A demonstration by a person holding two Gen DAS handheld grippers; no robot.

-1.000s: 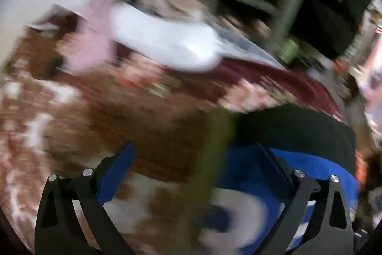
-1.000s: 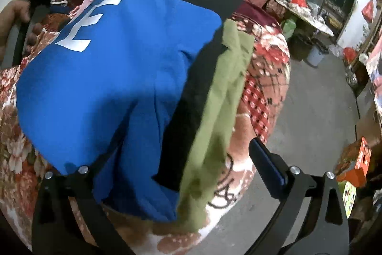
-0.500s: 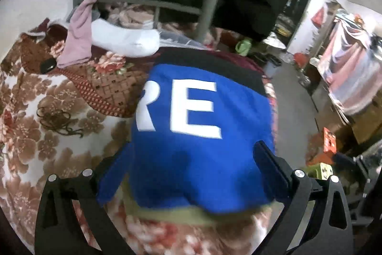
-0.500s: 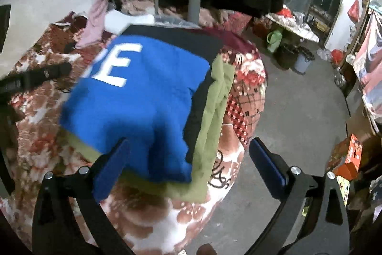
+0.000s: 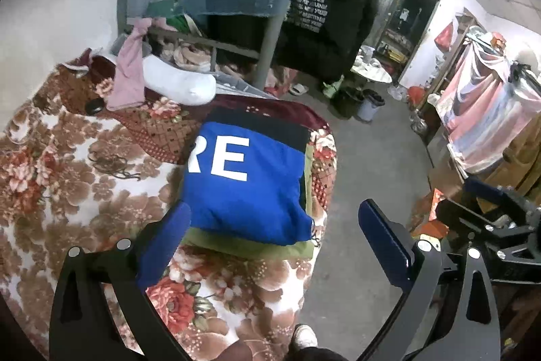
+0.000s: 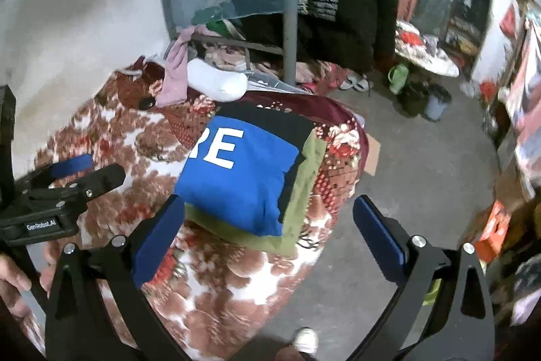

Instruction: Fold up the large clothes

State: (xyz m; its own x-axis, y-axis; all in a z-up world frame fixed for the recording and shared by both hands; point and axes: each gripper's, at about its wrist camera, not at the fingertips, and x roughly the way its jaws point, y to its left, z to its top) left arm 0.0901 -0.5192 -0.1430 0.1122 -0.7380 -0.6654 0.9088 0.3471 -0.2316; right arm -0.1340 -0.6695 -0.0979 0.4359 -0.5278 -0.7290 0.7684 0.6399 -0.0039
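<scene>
A folded blue garment [image 5: 247,188] [image 6: 240,178] with white letters "RE" lies on top of a folded black piece and a folded olive-green piece [image 6: 304,188], stacked on the flowered bed cover [image 5: 67,178] near its right edge. My left gripper [image 5: 274,242] is open, raised above and in front of the stack, holding nothing. My right gripper [image 6: 267,235] is open too, likewise above the stack's near edge and empty. The left gripper also shows in the right wrist view [image 6: 81,175], at the left over the bed.
A white pillow [image 5: 179,83] and a pink cloth [image 5: 128,73] lie at the bed's far end by a metal bed frame post [image 5: 267,53]. Dark clothes hang behind it. Grey floor [image 5: 372,164] runs to the right, with buckets, boxes and a clothes rack. A shoe [image 5: 304,335] stands below.
Both grippers have let go of the blue garment and drawn back and up from the stack. The garment now lies flat and folded on the pile.
</scene>
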